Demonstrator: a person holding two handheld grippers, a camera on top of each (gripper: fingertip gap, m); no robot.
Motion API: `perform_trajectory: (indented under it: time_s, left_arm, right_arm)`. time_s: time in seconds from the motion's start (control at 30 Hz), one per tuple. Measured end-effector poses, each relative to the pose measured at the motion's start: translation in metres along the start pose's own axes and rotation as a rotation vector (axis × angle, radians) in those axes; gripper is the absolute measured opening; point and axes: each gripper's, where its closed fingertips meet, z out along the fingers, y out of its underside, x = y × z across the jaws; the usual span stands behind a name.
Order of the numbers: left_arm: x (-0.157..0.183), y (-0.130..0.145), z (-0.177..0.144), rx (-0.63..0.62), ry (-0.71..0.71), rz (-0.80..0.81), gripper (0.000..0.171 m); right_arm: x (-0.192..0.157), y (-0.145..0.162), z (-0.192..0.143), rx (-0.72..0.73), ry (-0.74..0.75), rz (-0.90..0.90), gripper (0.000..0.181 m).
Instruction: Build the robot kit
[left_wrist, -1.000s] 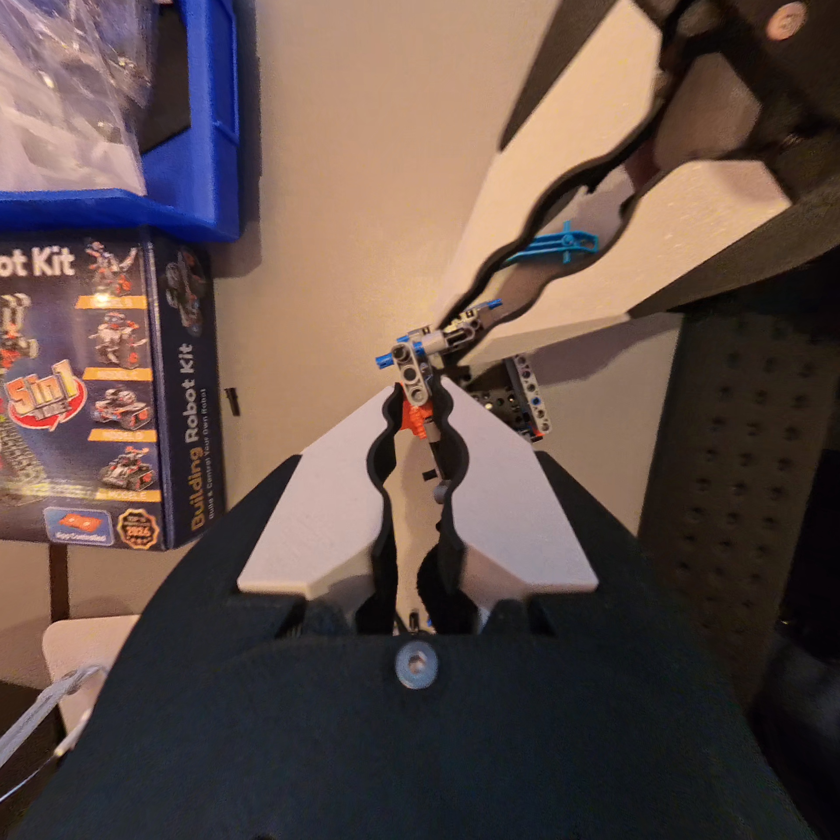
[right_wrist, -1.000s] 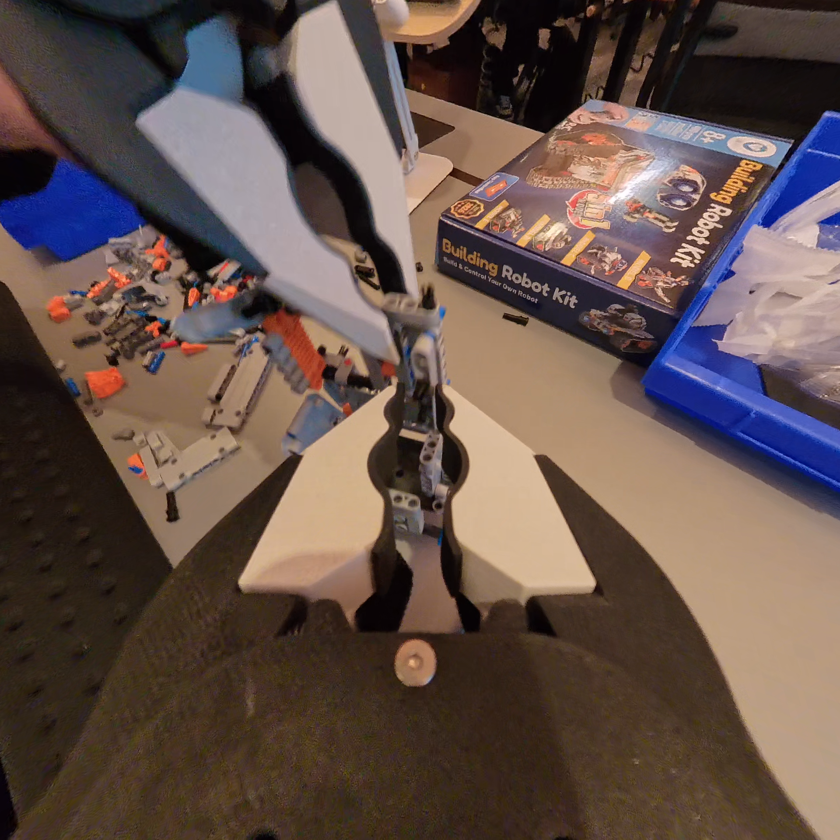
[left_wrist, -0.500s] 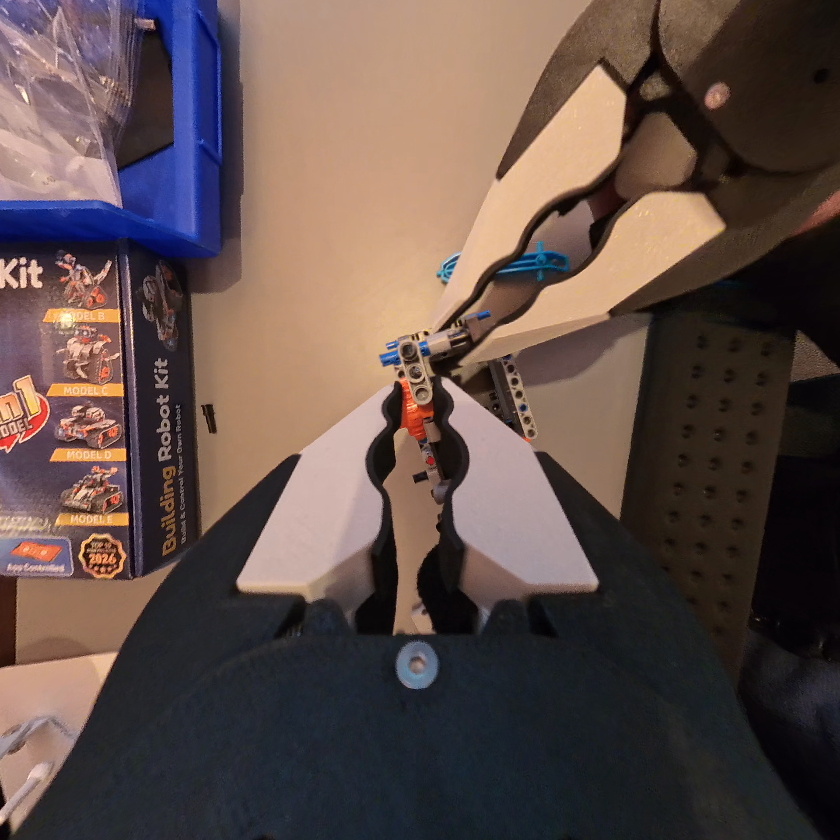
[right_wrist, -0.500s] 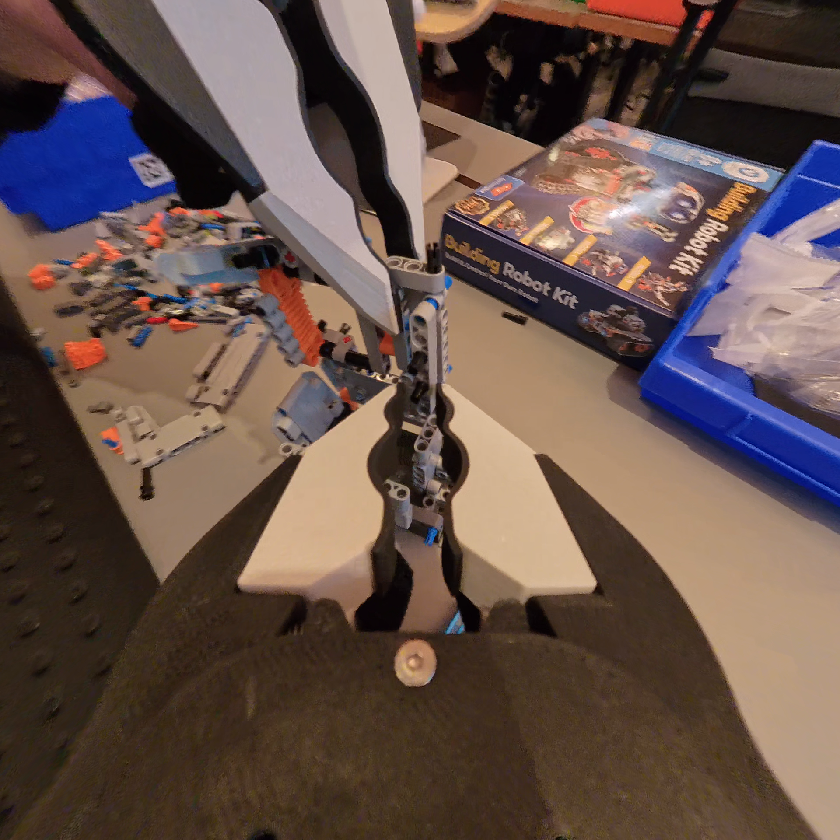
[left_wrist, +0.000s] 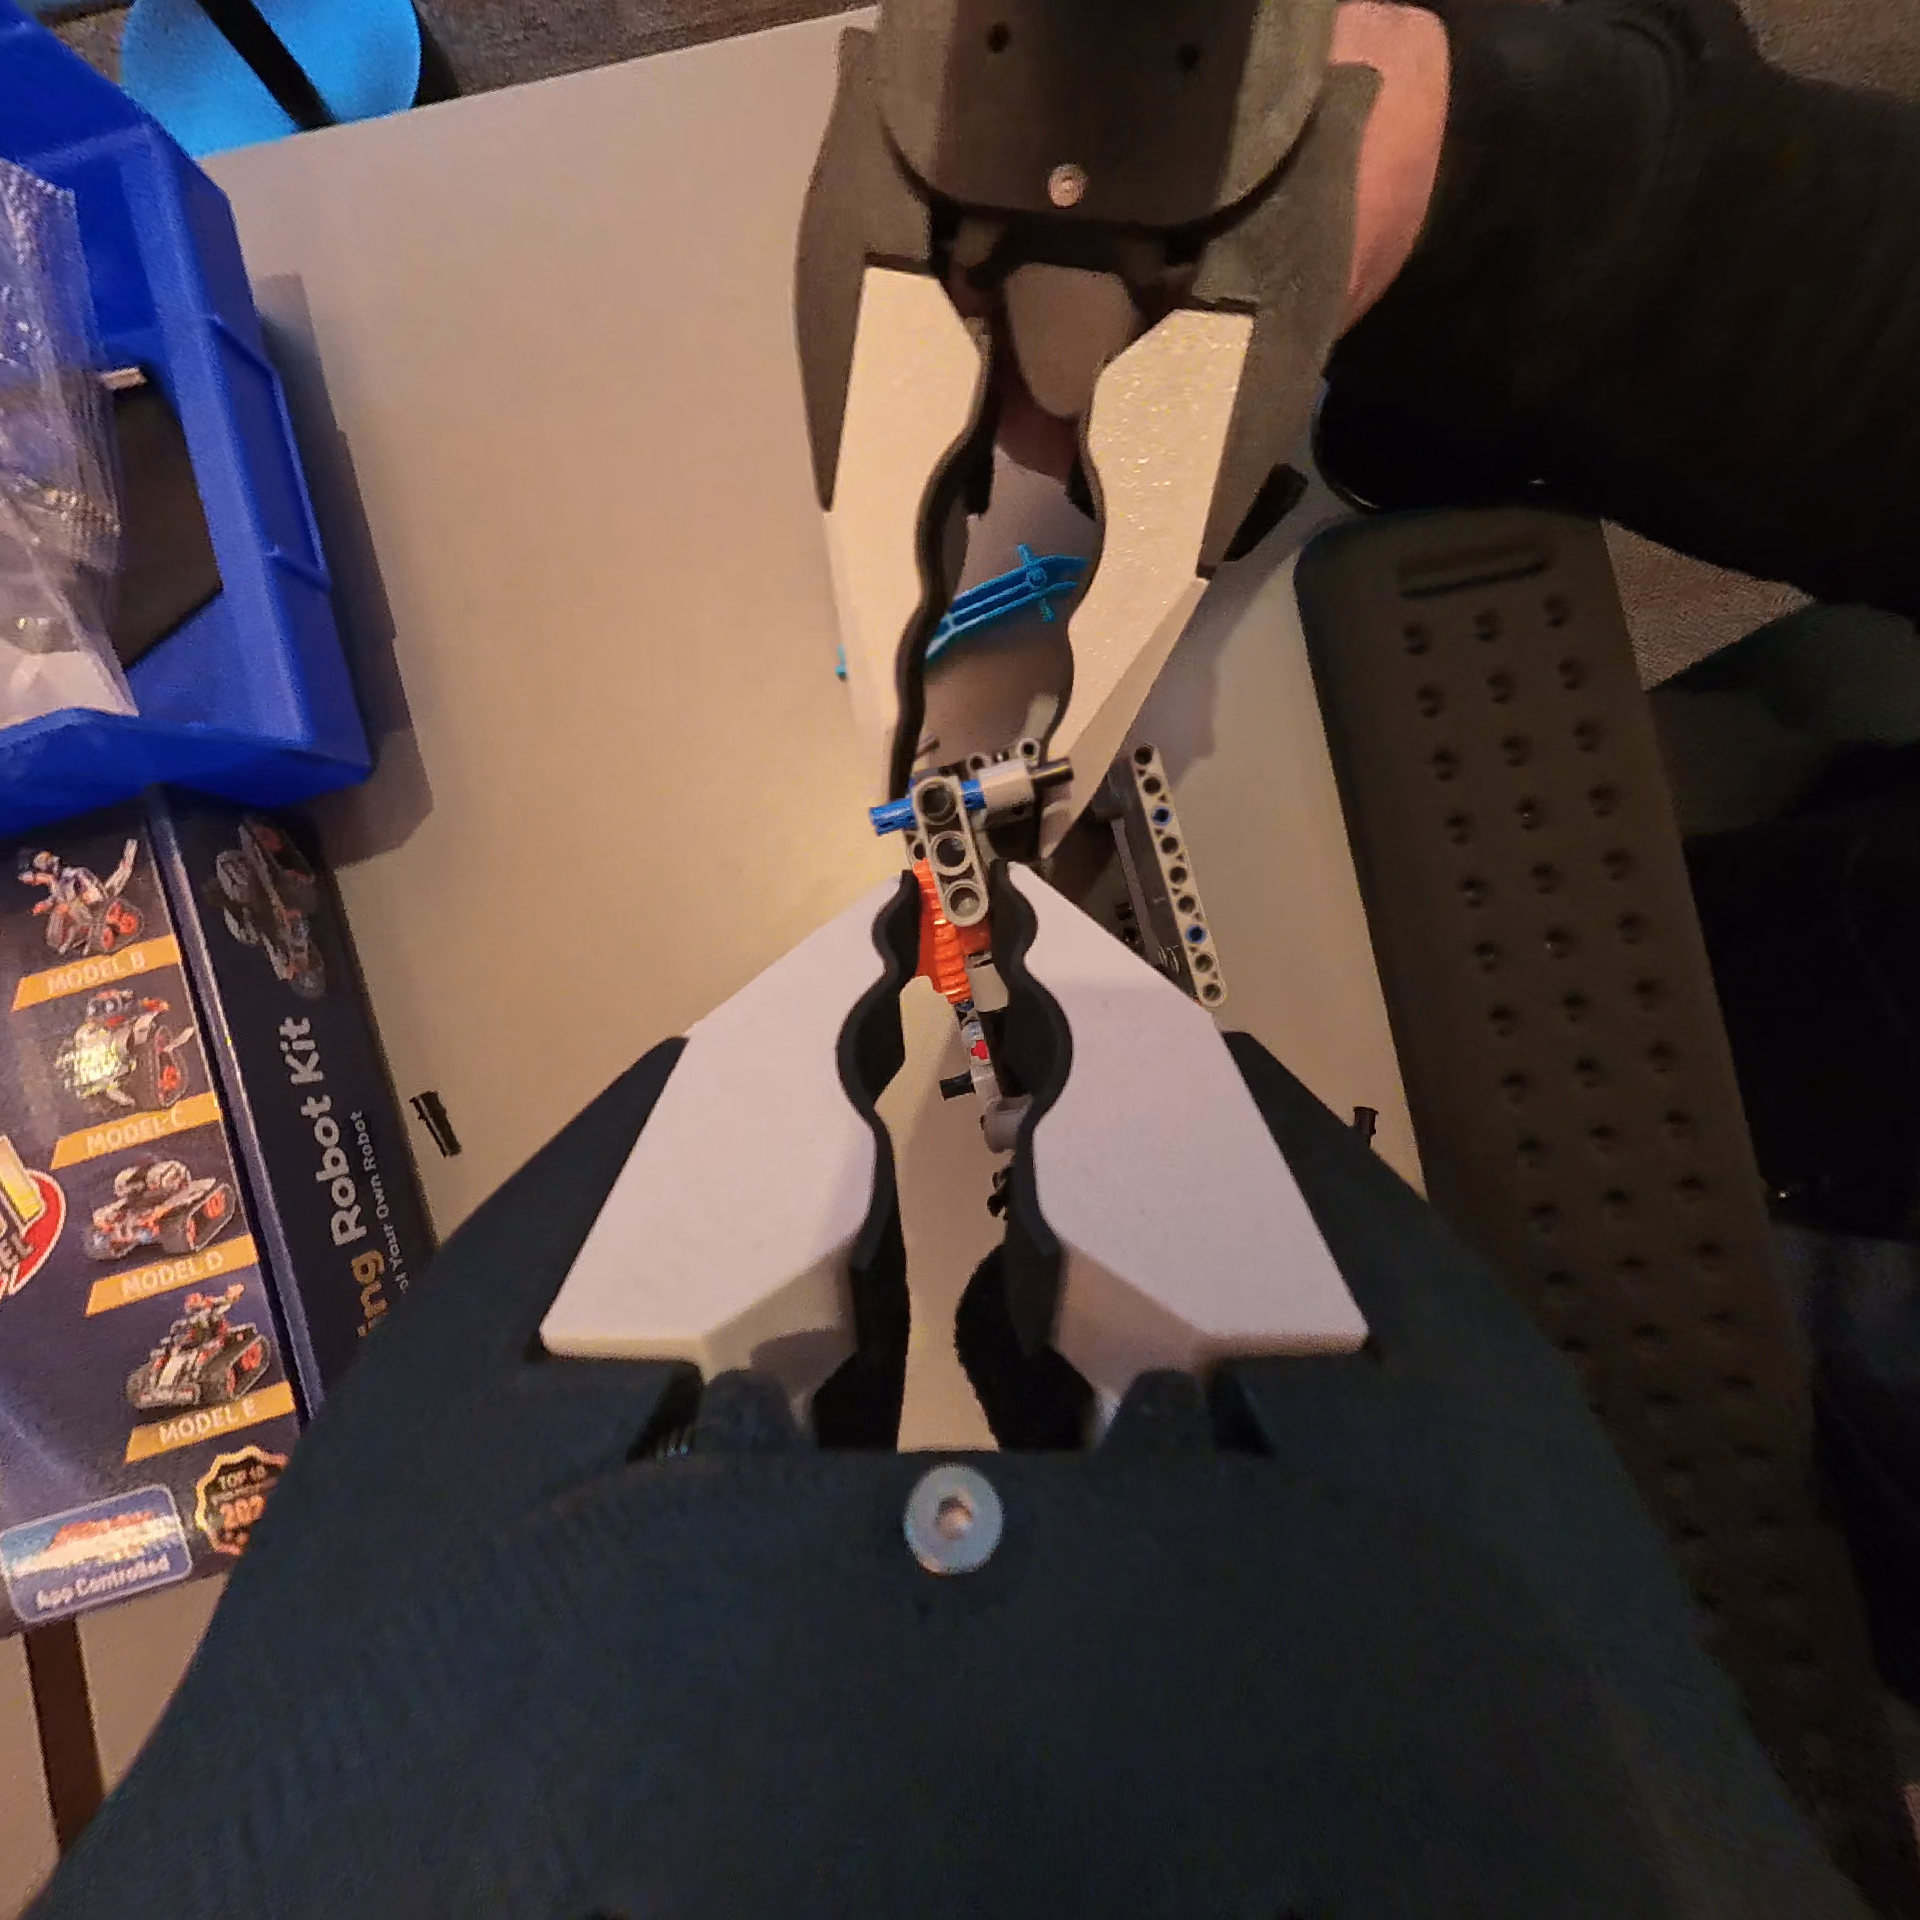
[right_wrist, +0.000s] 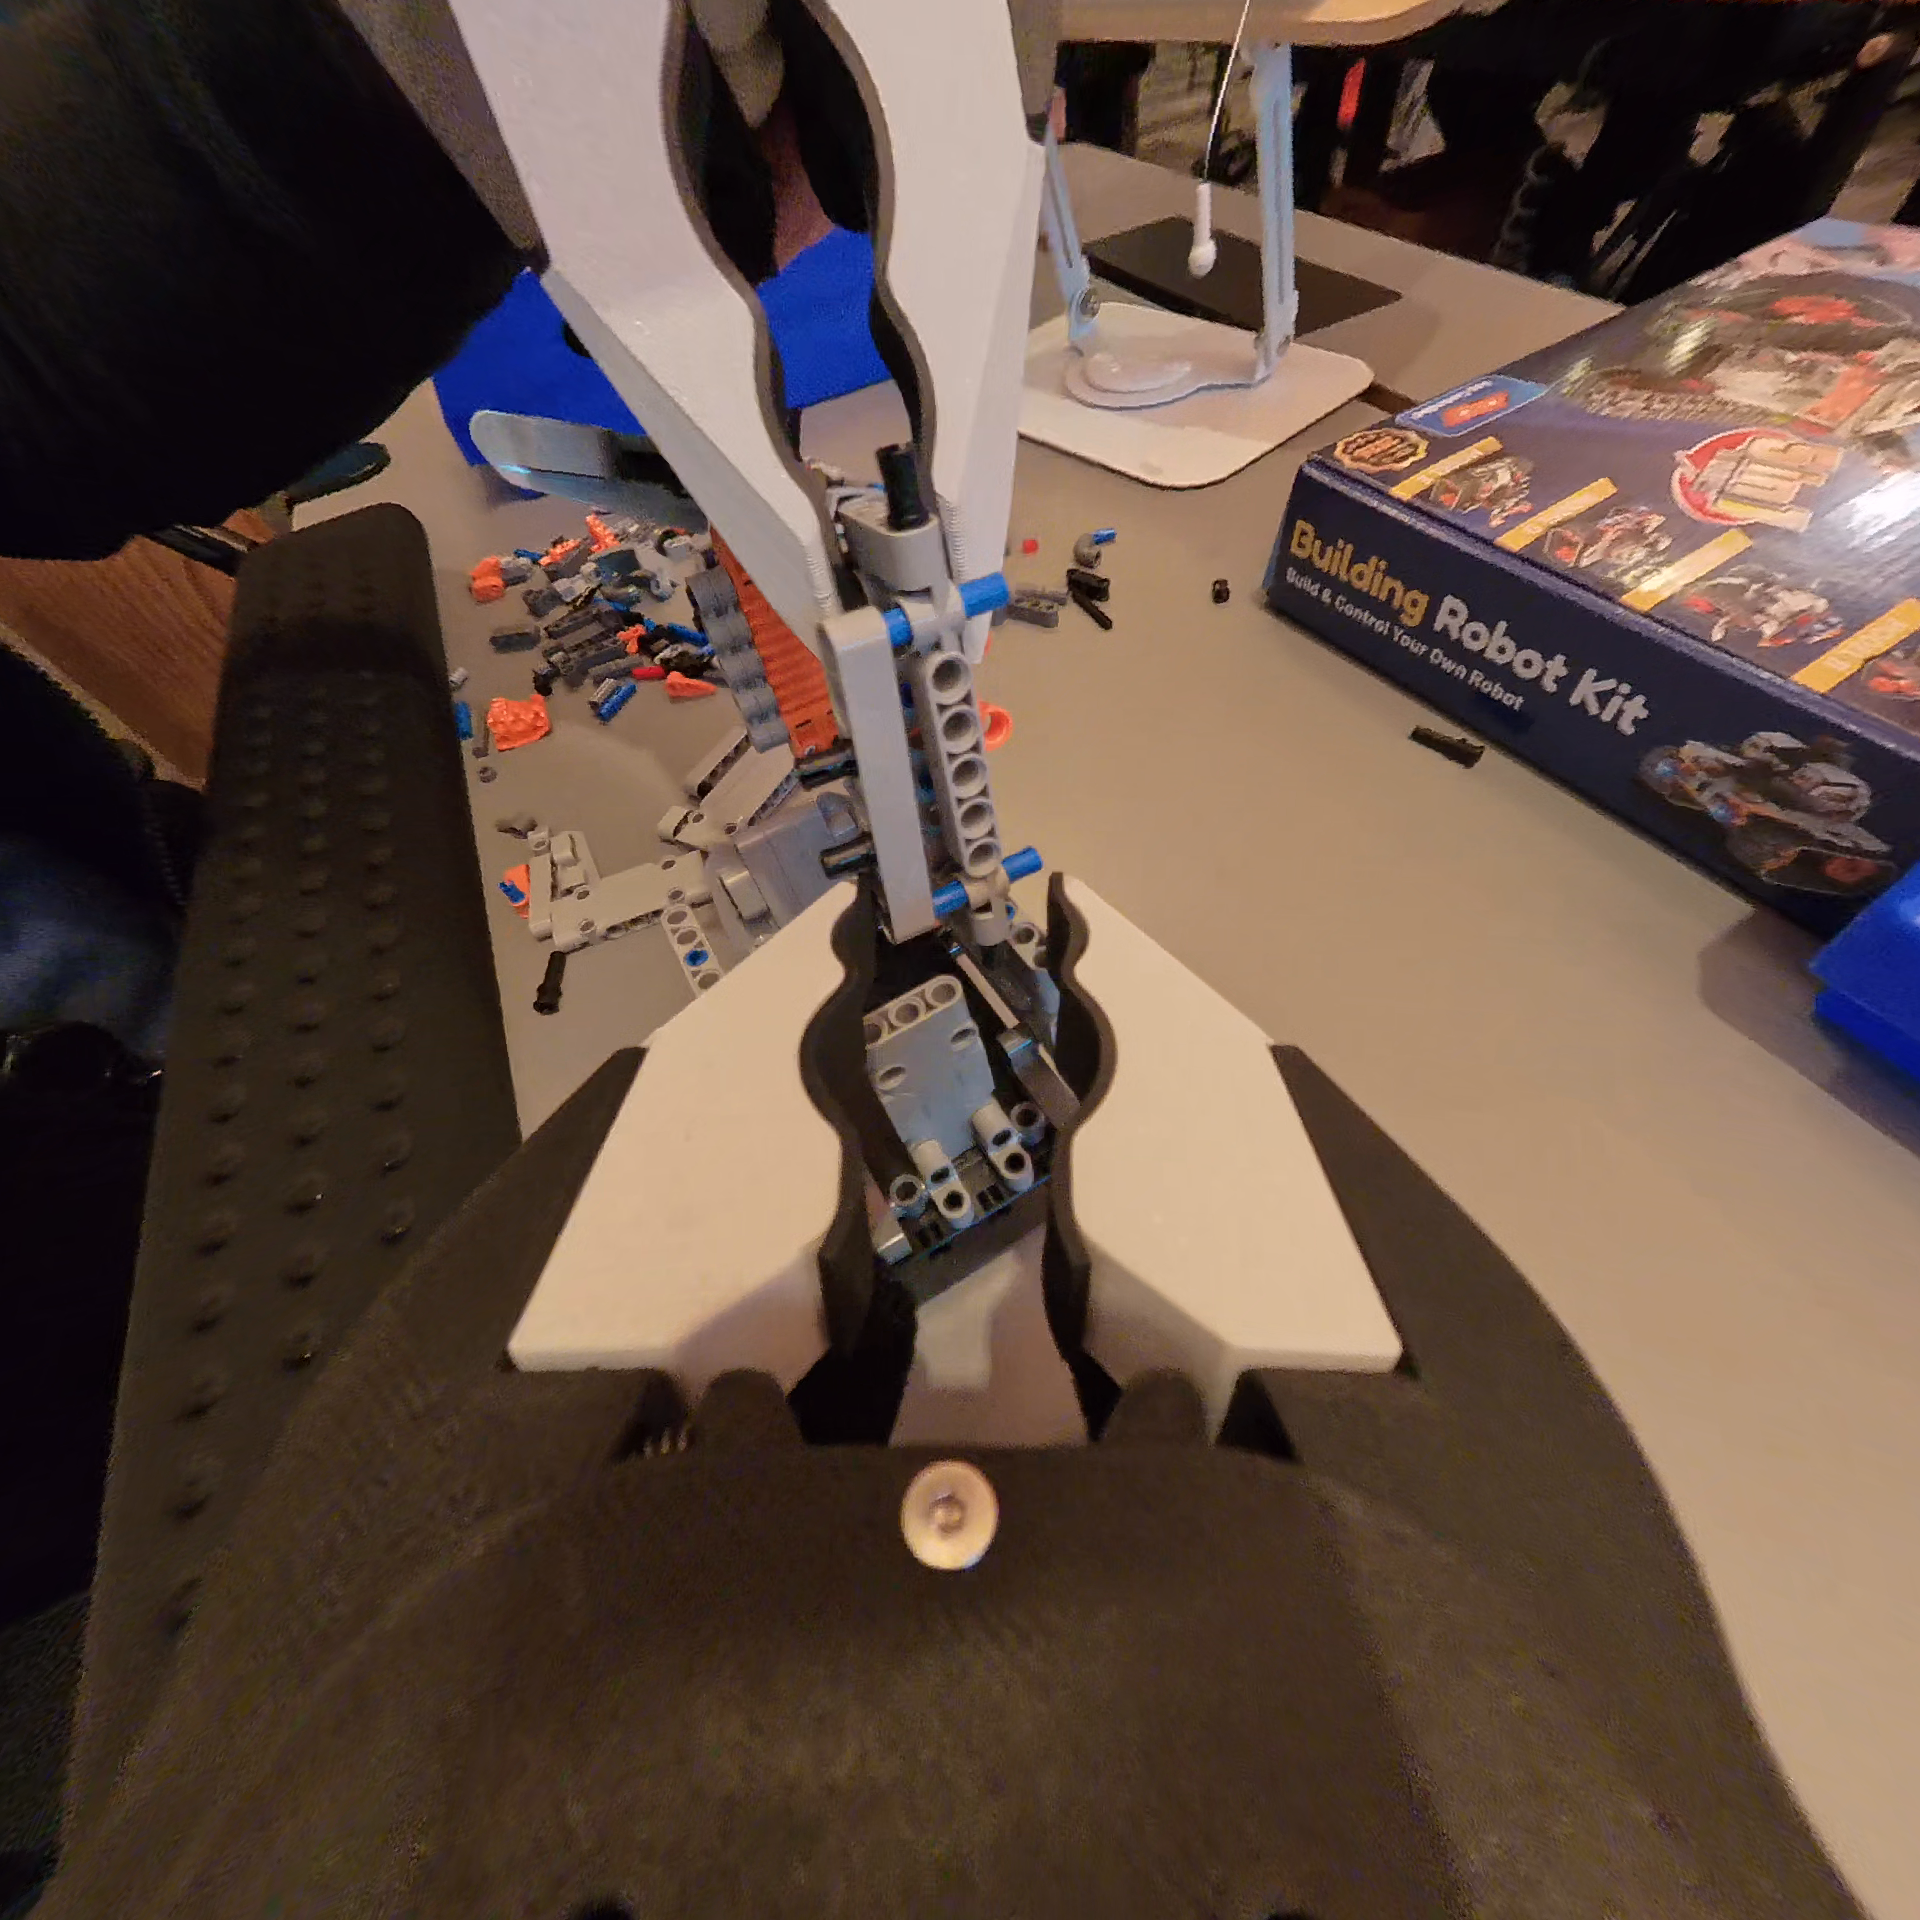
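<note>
A grey brick-built assembly (right_wrist: 940, 769) with blue pins hangs above the grey table (right_wrist: 1351, 987). My right gripper (right_wrist: 956, 894) is shut on its lower, blocky end. My left gripper (right_wrist: 899, 561) comes down from the top and is shut on its upper end. In the left wrist view, my left gripper (left_wrist: 954, 883) clamps the end that carries an orange gear (left_wrist: 940, 940) and a short grey beam (left_wrist: 951, 852). My right gripper (left_wrist: 971, 795) meets it tip to tip from above, held by a hand in a black sleeve (left_wrist: 1621, 291).
A dark blue kit box (right_wrist: 1610, 582) lies at the right, also seen in the left wrist view (left_wrist: 208, 1143), beside a blue bin (left_wrist: 156, 520). Loose orange, grey and blue parts (right_wrist: 623, 644) are heaped at the left. A black perforated pad (right_wrist: 312, 831) and a white stand base (right_wrist: 1195, 395) are nearby. Both grippers' tips are close together, under 4 cm apart.
My right gripper has swung from the upper right to straight opposite my left gripper. Both have stayed shut on the assembly, which now stands more upright in the right wrist view.
</note>
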Motion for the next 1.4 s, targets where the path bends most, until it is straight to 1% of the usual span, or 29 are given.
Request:
perform_trajectory:
  time_s: [0.17, 0.3, 0.33, 0.43, 0.53, 0.57, 0.6, 0.67, 0.7, 0.73, 0.77, 0.8, 0.87, 0.9, 0.97, 1.07, 1.1, 1.13, 1.2, 1.27, 1.33, 1.4]
  left_arm:
    - [0.011, -0.004, 0.000, 0.031, 0.026, 0.087, 0.010]
    - [0.017, -0.003, -0.001, 0.049, 0.043, 0.113, 0.010]
    - [0.019, -0.004, -0.001, 0.061, 0.054, 0.117, 0.010]
    - [0.022, -0.002, -0.002, 0.064, 0.064, 0.136, 0.010]
    - [0.022, -0.001, -0.003, 0.064, 0.057, 0.141, 0.010]
    - [0.021, -0.001, -0.003, 0.061, 0.045, 0.148, 0.010]
    - [0.022, -0.001, -0.003, 0.055, 0.045, 0.155, 0.010]
    - [0.023, 0.000, -0.004, 0.051, 0.042, 0.164, 0.010]
    - [0.025, 0.000, -0.004, 0.052, 0.043, 0.170, 0.010]
    - [0.025, 0.000, -0.004, 0.047, 0.040, 0.178, 0.010]
    - [0.026, 0.000, -0.003, 0.043, 0.039, 0.186, 0.010]
    - [0.026, -0.001, -0.003, 0.040, 0.036, 0.192, 0.010]
    - [0.029, -0.002, -0.002, 0.035, 0.039, 0.207, 0.010]
    - [0.030, -0.002, -0.001, 0.031, 0.040, 0.213, 0.010]
    - [0.032, -0.004, 0.000, 0.022, 0.036, 0.230, 0.010]
    - [0.034, -0.003, 0.002, 0.002, 0.023, 0.255, 0.010]
    - [0.034, -0.003, 0.002, -0.003, 0.015, 0.262, 0.009]
    - [0.034, -0.003, 0.002, -0.007, 0.017, 0.265, 0.009]
    - [0.033, -0.002, 0.002, -0.022, 0.012, 0.270, 0.010]
    - [0.030, -0.003, 0.003, -0.037, -0.019, 0.279, 0.010]
    - [0.033, -0.004, 0.005, -0.034, -0.006, 0.282, 0.010]
    - [0.034, -0.005, 0.005, -0.031, -0.018, 0.304, 0.010]
  right_arm:
    - [-0.013, 0.003, 0.004, -0.015, -0.064, -0.048, 0.032]
    - [-0.017, 0.004, 0.004, -0.024, -0.067, -0.087, 0.031]
    - [-0.018, 0.005, 0.004, -0.028, -0.067, -0.088, 0.023]
    - [-0.021, 0.004, 0.005, -0.025, -0.057, -0.114, 0.022]
    - [-0.021, 0.003, 0.005, -0.009, -0.058, -0.083, 0.023]
    - [-0.020, 0.002, 0.003, -0.006, -0.054, -0.073, 0.024]
    - [-0.019, 0.000, 0.000, 0.006, -0.042, -0.073, 0.034]
    - [-0.027, -0.004, -0.011, 0.020, -0.064, -0.108, 0.038]
    - [-0.032, -0.009, -0.017, 0.043, -0.083, -0.122, 0.037]
    - [-0.037, -0.015, -0.021, 0.061, -0.106, -0.126, 0.040]
    - [-0.039, -0.020, -0.023, 0.069, -0.108, -0.123, 0.046]
    - [-0.039, -0.026, -0.024, 0.086, -0.104, -0.115, 0.046]
    - [-0.040, -0.037, -0.022, 0.115, -0.105, -0.107, 0.045]
    - [-0.039, -0.041, -0.021, 0.132, -0.102, -0.102, 0.040]
    - [-0.039, -0.041, -0.017, 0.127, -0.124, -0.088, 0.027]
    - [-0.041, -0.039, -0.016, 0.142, -0.133, -0.123, 0.021]
    - [-0.041, -0.038, -0.016, 0.144, -0.140, -0.127, 0.014]
    - [-0.041, -0.038, -0.016, 0.145, -0.138, -0.129, 0.013]
    - [-0.041, -0.037, -0.016, 0.140, -0.137, -0.122, 0.014]
    - [-0.038, -0.037, -0.017, 0.142, -0.158, -0.065, 0.017]
    - [-0.038, -0.035, -0.021, 0.143, -0.149, -0.076, 0.023]
    - [-0.033, -0.030, -0.027, 0.126, -0.101, -0.083, 0.034]
